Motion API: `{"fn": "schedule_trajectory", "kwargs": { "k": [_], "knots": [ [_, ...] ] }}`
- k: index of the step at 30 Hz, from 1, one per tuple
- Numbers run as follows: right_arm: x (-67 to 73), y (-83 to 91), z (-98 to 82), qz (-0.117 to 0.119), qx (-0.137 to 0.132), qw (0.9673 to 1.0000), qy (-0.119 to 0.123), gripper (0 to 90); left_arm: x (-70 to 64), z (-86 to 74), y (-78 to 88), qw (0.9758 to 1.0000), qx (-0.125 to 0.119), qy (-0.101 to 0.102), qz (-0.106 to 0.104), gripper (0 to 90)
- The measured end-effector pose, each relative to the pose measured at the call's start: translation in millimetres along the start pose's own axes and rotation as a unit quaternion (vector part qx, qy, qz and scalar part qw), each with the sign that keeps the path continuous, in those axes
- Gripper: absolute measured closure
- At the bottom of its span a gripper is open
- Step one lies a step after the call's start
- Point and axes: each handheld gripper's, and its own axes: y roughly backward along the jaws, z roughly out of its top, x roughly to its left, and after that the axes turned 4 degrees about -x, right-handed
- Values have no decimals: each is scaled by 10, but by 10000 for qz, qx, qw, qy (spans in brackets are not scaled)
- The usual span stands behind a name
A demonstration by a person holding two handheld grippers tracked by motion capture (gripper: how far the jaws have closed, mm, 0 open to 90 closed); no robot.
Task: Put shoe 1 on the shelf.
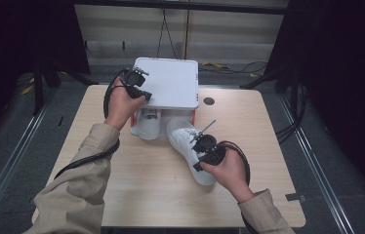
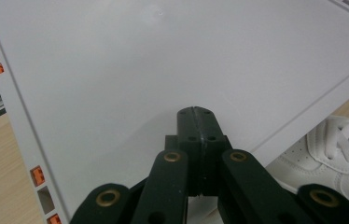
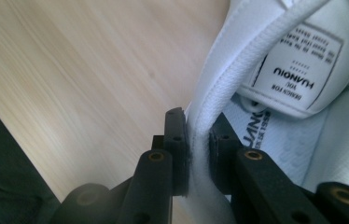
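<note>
White leather sneaker (image 1: 189, 146), lying just in front of the white box (image 1: 168, 83), is pinched at its collar by the right gripper (image 3: 199, 140), presumably for lifting. Left gripper (image 2: 196, 122), jaws closed empty, is pressed on the lid, likely steadying it.

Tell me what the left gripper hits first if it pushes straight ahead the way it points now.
Most likely the white lid of the box: the left gripper, jaws shut, points right at that flat panel from close by. Whether the tips already touch it is unclear.
</note>
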Motion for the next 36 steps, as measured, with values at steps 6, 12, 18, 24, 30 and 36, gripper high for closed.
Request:
{"fn": "schedule_trajectory", "kwargs": {
  "k": [6,12,18,24,30,36],
  "knots": [
    [18,35,220,69,-66,10000,26,794,19,-11,2,10000,-31,54,-57,900],
    [191,42,475,-179,-256,9992,258,773,8,-19,2,10000,-63,-33,-44,900],
    [196,12,507,-283,-399,9983,331,785,41,-34,5,9999,-95,40,-126,900],
    [102,-291,651,-476,-182,9984,263,786,31,-45,5,9998,-150,18,-109,900],
    [118,-520,744,-466,-149,9984,298,749,35,-48,5,9998,-159,36,-123,900],
    [95,-619,719,15,134,9991,395,593,34,-75,4,9995,-274,103,-142,900]
  ]
}}
